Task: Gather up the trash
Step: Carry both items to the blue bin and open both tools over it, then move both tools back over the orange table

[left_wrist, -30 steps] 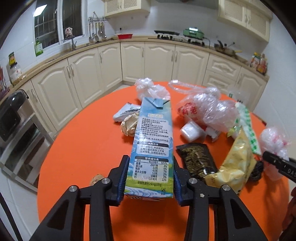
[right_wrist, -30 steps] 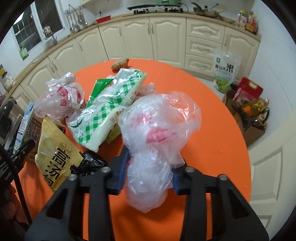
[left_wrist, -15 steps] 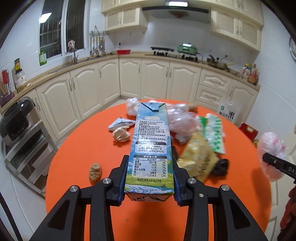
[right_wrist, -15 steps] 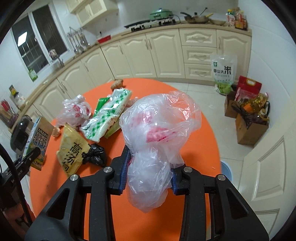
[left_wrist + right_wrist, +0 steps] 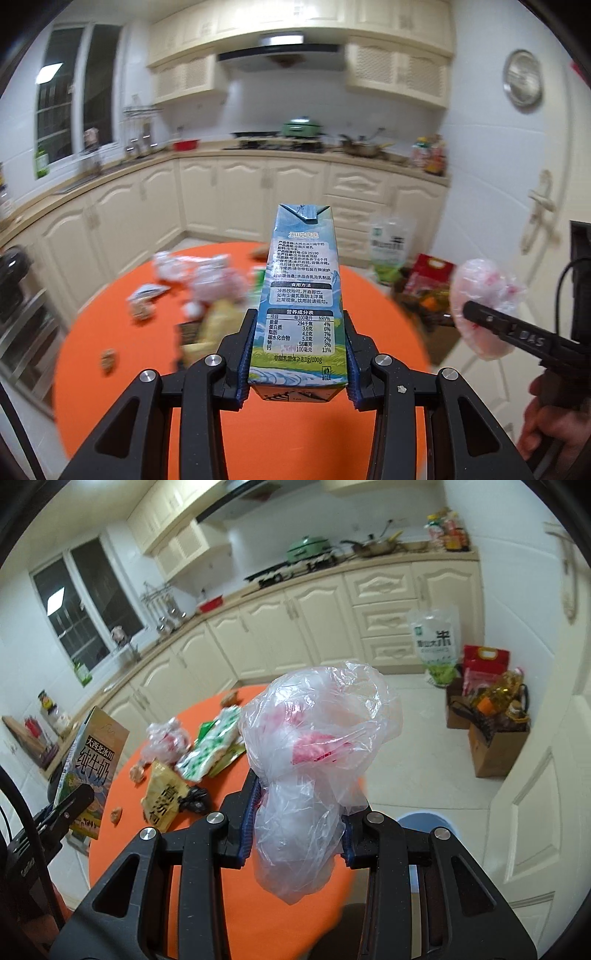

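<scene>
Above a round orange table [image 5: 110,406] in a cream-cabinet kitchen, two hand-held claws each carried a piece of trash; the left claw [image 5: 297,354] was closed narrowly on the lower end of a blue milk carton [image 5: 303,291], its blue pads pressed flat against the carton's two sides, the carton pointing up and away with its folded top toward the cabinets; the right claw [image 5: 297,827] was squeezed on the neck of a crumpled clear plastic bag [image 5: 314,746] with red print, the bag ballooning above the pads and sagging below them; both items hung clear of the table. More trash lay near the table's far side: another knotted plastic bag [image 5: 166,742], a green-checked wrapper [image 5: 210,749], a yellow snack packet [image 5: 162,797], a small black bag [image 5: 195,799]; much of it was blurred in the left view. A blue bin's rim [image 5: 424,821] seemed to show on the floor behind the right claw, beside the table, though most of it was hidden. The step in hand looked like carrying both pieces to that bin; doing it well would likely mean keeping both grips firm until each item hung over the opening, since the slick bag could slip, and releasing one at a time, the stiff carton lowered end first so it would not catch the rim.
</scene>
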